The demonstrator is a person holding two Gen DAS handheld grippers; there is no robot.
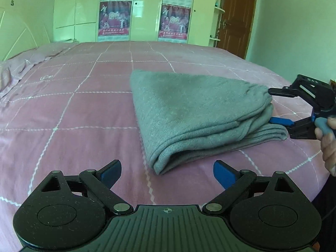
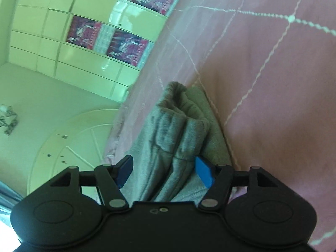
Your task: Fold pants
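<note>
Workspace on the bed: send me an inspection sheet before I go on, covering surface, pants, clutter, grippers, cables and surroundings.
Surface: pink bedspread with a white stitched grid, rumpled at its far left edge.
Job's things: grey pants folded into a thick stack, lying flat on the bedspread.
Clutter: nothing seen on the bed besides the pants.
Grippers: left gripper open and empty, short of the stack's near corner. Right gripper open, fingers straddling the stack's gathered end, not pinching it; a hand holds its grip.
Cables: nothing seen.
Surroundings: pale wardrobe carrying posters, brown door at the right, arched headboard.
</note>
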